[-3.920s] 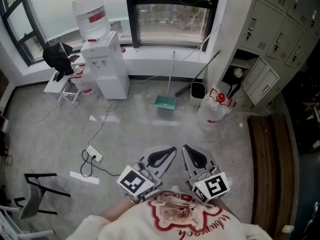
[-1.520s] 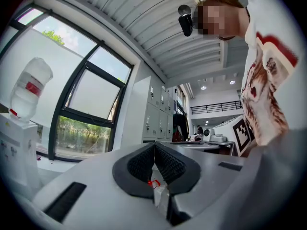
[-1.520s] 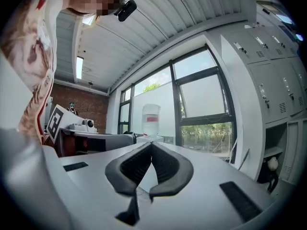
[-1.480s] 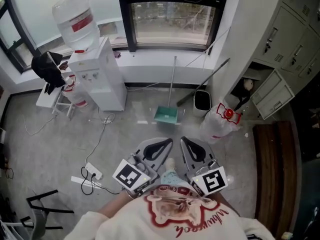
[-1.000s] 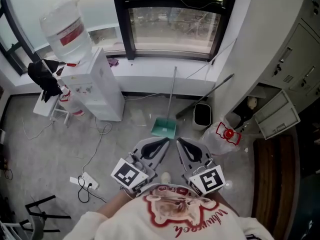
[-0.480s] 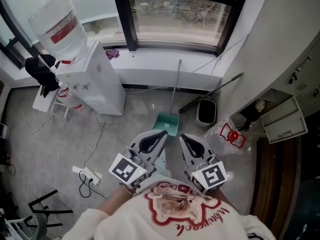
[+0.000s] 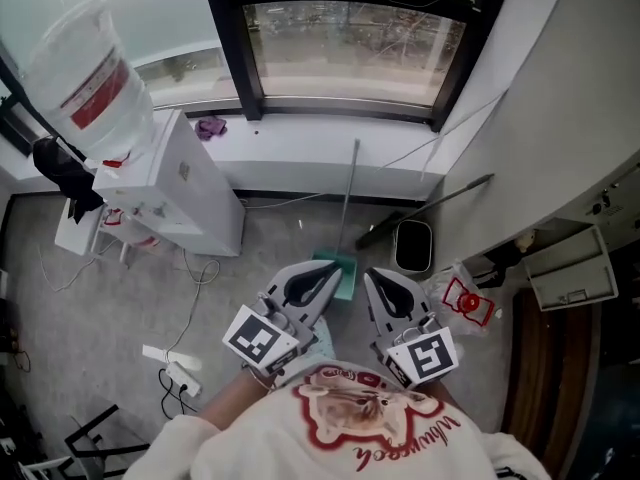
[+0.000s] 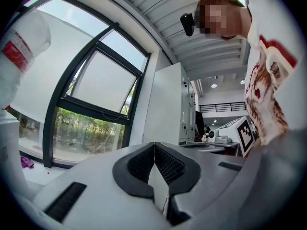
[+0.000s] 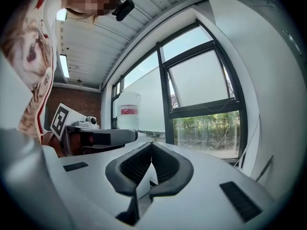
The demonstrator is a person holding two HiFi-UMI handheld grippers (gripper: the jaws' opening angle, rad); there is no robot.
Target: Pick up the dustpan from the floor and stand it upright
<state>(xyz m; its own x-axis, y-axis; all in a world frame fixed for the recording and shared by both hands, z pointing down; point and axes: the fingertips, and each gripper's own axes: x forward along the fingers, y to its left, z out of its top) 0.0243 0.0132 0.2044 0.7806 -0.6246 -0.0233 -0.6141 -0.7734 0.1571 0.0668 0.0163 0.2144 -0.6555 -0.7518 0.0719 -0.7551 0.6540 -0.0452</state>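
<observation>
The green dustpan (image 7: pixel 344 267) sits on the grey floor below the window, and its long thin handle (image 7: pixel 349 193) rises toward the sill. In the head view my left gripper (image 7: pixel 320 276) is held level in front of my body, and its tip covers the pan's near left part. My right gripper (image 7: pixel 379 283) is beside it, just right of the pan. Both are shut with nothing between the pads. The left gripper view shows my left gripper (image 8: pixel 154 145) against the window. The right gripper view shows my right gripper (image 9: pixel 151 145) the same way. Neither shows the dustpan.
A white water dispenser (image 7: pixel 175 188) with a big bottle (image 7: pixel 80 73) stands at the left. A black bin (image 7: pixel 412 246), a dark stick (image 7: pixel 430 206) and a plastic bag (image 7: pixel 462 298) are right of the pan. A power strip (image 7: pixel 182 377) and its cable lie at the lower left.
I have walked toward the window, so the dustpan has come from well ahead to right at the gripper tips. Both grippers have stayed shut and side by side.
</observation>
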